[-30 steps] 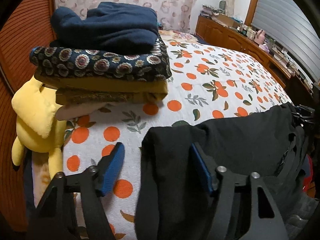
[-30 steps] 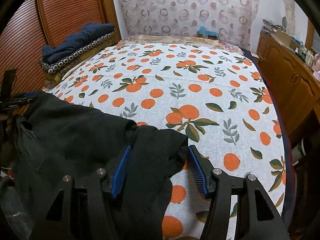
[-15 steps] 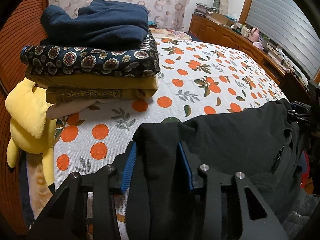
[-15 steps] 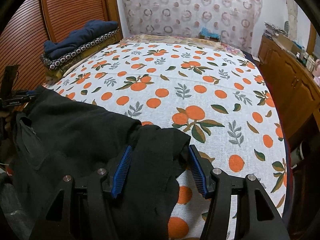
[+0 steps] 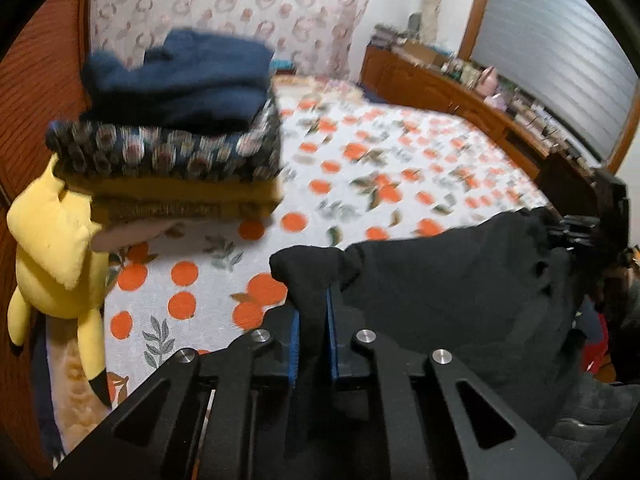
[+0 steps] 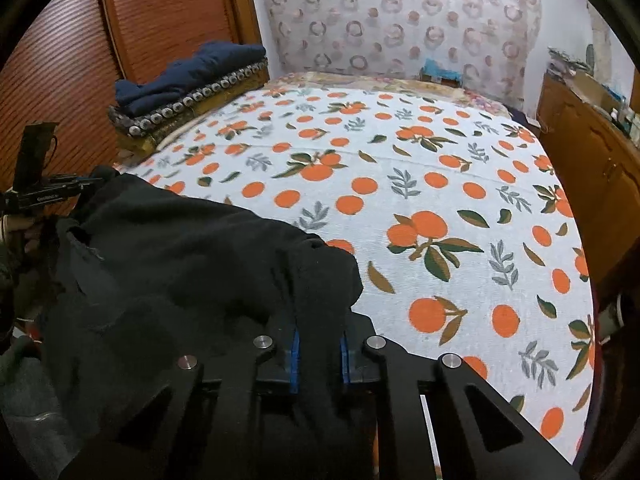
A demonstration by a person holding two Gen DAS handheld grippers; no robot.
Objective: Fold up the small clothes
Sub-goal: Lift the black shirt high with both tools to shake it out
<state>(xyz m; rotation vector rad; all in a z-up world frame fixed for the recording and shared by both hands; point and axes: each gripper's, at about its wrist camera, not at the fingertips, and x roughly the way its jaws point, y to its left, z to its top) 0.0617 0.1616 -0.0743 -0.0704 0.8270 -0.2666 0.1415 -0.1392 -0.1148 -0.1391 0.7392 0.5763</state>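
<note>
A black garment (image 5: 448, 280) hangs stretched between my two grippers at the near edge of the bed. My left gripper (image 5: 313, 332) is shut on its left corner, with the cloth bunched between the blue pads. My right gripper (image 6: 318, 354) is shut on the other corner of the garment (image 6: 192, 256). The right gripper shows at the far right of the left wrist view (image 5: 588, 224). The left gripper shows at the far left of the right wrist view (image 6: 44, 192). The lower part of the garment drops out of view.
A bed with an orange-print sheet (image 6: 400, 200) lies ahead. A stack of folded clothes (image 5: 176, 132) sits at its left side, also in the right wrist view (image 6: 188, 92). A yellow plush toy (image 5: 52, 248) hangs at the left bed edge. Wooden cabinets (image 5: 460, 92) line the right wall.
Both grippers closed from open onto the corners of the black garment and have lifted it slightly. The left wrist view is blurred by motion.
</note>
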